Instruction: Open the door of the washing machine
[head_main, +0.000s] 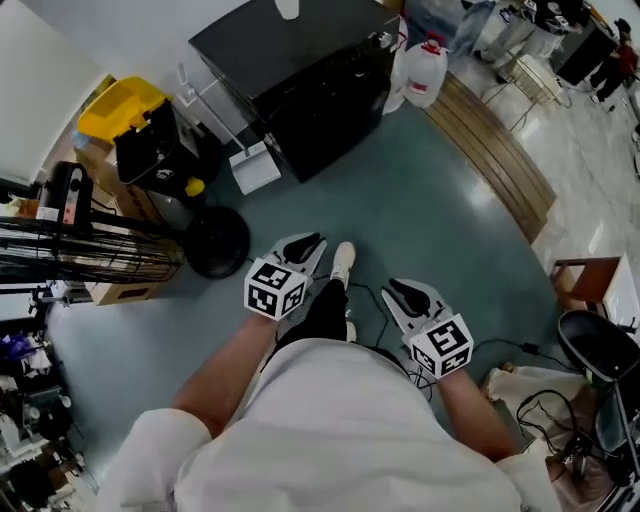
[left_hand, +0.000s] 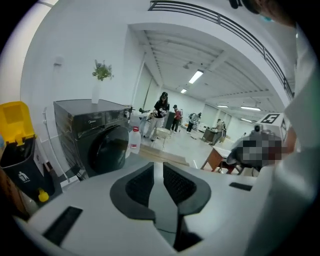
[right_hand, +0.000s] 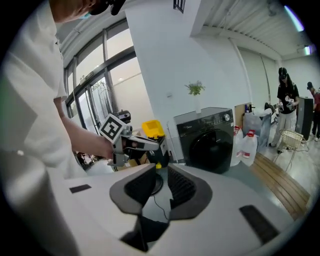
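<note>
The black front-loading washing machine (head_main: 300, 70) stands against the far wall, and its round dark door (right_hand: 214, 147) is closed. The left gripper view shows the same machine (left_hand: 95, 145) a few steps away. I hold both grippers close to my body, well short of it. My left gripper (head_main: 300, 248) points at the machine; its pads (left_hand: 142, 182) stand almost together with nothing between them. My right gripper (head_main: 408, 297) is lower and to the right; its pads (right_hand: 185, 187) leave only a narrow slit, also with nothing in it.
A black bin with a yellow lid (head_main: 140, 130) and a round black base (head_main: 215, 240) stand left of the machine. White jugs (head_main: 422, 72) sit at its right by a wooden strip (head_main: 500, 160). A wire rack (head_main: 80, 250) is at far left, and cables (head_main: 520, 350) lie on the floor at right.
</note>
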